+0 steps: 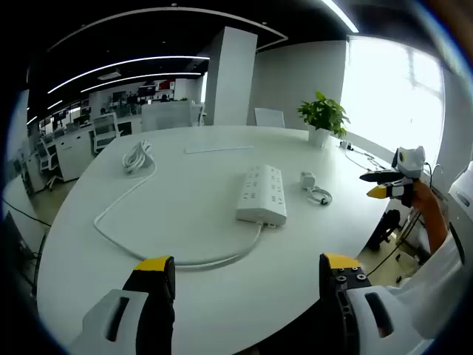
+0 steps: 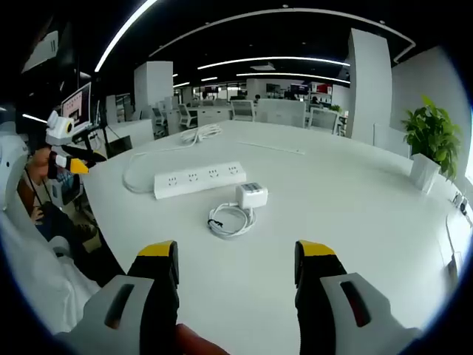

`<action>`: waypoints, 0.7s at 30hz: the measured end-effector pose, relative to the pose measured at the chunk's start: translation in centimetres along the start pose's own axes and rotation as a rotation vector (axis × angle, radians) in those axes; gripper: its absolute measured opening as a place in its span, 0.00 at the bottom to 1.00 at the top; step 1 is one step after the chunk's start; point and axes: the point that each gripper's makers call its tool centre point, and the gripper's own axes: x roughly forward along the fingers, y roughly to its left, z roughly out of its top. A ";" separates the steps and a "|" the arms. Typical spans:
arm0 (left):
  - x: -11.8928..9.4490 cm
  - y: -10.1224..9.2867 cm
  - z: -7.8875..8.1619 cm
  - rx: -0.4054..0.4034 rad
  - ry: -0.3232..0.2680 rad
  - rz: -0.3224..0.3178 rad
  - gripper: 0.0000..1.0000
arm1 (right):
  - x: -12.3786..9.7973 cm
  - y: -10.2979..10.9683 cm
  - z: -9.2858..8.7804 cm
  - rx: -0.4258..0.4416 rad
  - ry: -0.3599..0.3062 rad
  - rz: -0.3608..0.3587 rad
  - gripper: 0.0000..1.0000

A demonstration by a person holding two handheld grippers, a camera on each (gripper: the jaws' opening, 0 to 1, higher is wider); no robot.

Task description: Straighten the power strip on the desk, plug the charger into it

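Where the left gripper view looks across the round white desk point(image 1: 185, 222), the left gripper point(image 1: 247, 270) hovers at the near edge with its yellow-tipped jaws spread wide and nothing between them. The white power strip point(image 1: 262, 194) lies near the desk's middle, set at an angle, and its cord point(image 1: 126, 200) loops off toward a coiled bundle point(image 1: 137, 157) farther back. Just beside the strip sits the white charger point(image 1: 307, 179), its own coiled cable point(image 1: 321, 196) next to it. A potted plant point(image 1: 324, 118) stands at the far rim, and the right gripper point(image 1: 384, 183) comes in from the right, well apart from the strip. In the right gripper view, the right gripper point(image 2: 236, 259) also has its jaws parted and empty, above bare desk point(image 2: 355, 200). The charger point(image 2: 252, 196) sits straight ahead, close to the power strip point(image 2: 199, 180), with the cable coil point(image 2: 230, 220) nearer the jaws. Nothing lies between the jaws and the charger. The left gripper point(image 2: 68, 151) shows at the left, off the desk edge, and the plant point(image 2: 429, 140) stands at the right.
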 end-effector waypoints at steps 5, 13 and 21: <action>0.0 -0.7 0.3 0.028 -0.010 -0.020 0.80 | 0.1 0.0 -0.2 -0.005 0.010 0.002 0.62; 0.2 -0.2 -0.5 0.070 0.039 0.020 0.87 | 0.0 0.1 -0.1 -0.005 0.008 0.004 0.62; 0.0 -0.4 0.2 0.042 0.001 0.005 0.89 | -0.2 0.2 0.1 0.010 -0.002 0.010 0.62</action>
